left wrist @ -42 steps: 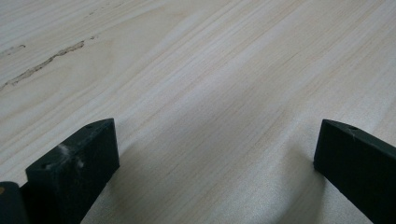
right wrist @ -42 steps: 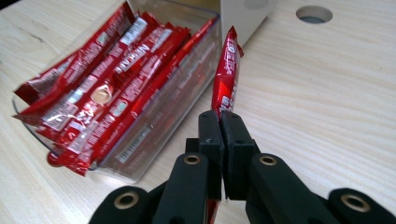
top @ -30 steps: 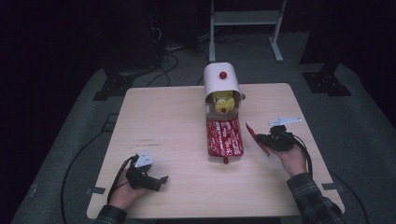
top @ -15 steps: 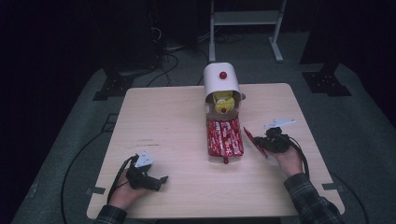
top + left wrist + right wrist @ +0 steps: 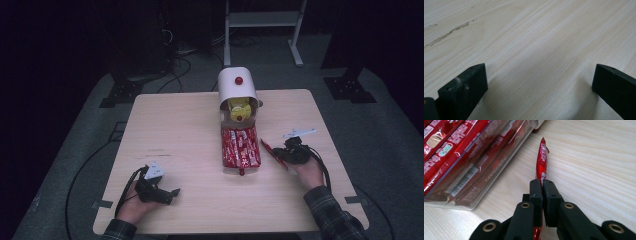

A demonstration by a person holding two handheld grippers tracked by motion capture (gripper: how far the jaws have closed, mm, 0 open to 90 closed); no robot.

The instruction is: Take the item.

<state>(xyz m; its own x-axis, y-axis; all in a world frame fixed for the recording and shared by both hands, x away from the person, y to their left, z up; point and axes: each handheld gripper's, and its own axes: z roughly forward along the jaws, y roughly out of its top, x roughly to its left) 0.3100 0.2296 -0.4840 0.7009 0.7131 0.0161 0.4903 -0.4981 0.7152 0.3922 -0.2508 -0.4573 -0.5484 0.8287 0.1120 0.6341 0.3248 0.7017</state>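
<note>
We see a pale wooden table (image 5: 190, 130) on a grey floor, with a white metal stand (image 5: 262, 20) behind it. At the table's far middle sits a white dispenser (image 5: 236, 85) with a red knob, yellow packets in its mouth. From it a clear tray (image 5: 240, 147) packed with red sachets runs toward us. Near the front left corner, the left tool (image 5: 170, 194) rests low over bare wood, its jaws wide apart with nothing between them; in the left gripper view we see wood grain between the two black jaws. To the tray's right, the right tool (image 5: 542, 187) is clamped tight on a single red sachet (image 5: 542, 157), which lies just beside the tray's clear wall, its free end pointing along the tray toward the dispenser.
</note>
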